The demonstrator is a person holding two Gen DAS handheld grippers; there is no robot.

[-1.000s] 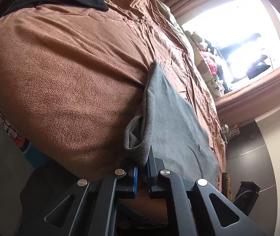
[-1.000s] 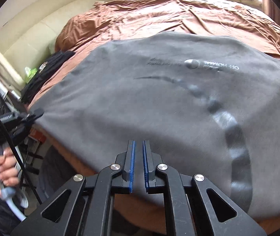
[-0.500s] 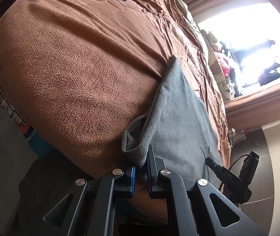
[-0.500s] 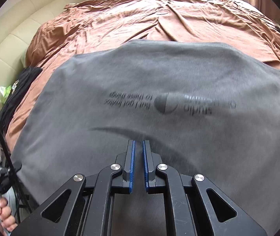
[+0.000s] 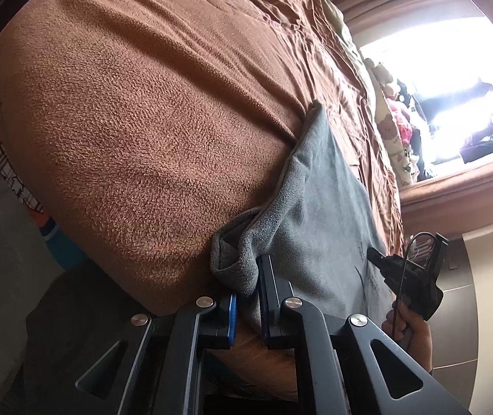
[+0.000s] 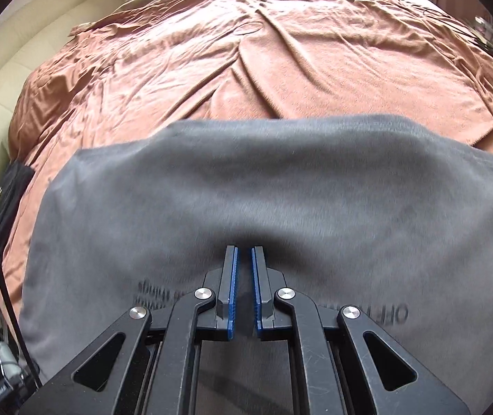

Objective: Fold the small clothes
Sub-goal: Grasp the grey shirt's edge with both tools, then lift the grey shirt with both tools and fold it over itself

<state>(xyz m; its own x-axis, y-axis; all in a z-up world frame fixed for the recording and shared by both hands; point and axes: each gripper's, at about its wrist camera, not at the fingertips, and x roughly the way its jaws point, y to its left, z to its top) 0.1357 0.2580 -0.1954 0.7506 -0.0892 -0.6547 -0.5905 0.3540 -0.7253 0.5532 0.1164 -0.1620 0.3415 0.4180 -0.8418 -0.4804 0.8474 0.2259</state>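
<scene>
Grey fleece, a small garment [image 6: 246, 190], lies spread on the brown blanket [image 5: 136, 131] straight ahead of both sets of jaws, its long axis running across the right gripper [image 6: 244, 252], whose jaws are together on no cloth I can make out. Nearer the work is the left gripper [image 5: 246, 276], jaws clamped on the bunched near corner at the bed's edge, so the fold likely goes forward from there. Printed lettering is blurred, and the garment's underside stays hidden.

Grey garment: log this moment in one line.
grey garment: flat on brown blanket | left claw: shut on garment corner | right claw: shut, empty
</scene>
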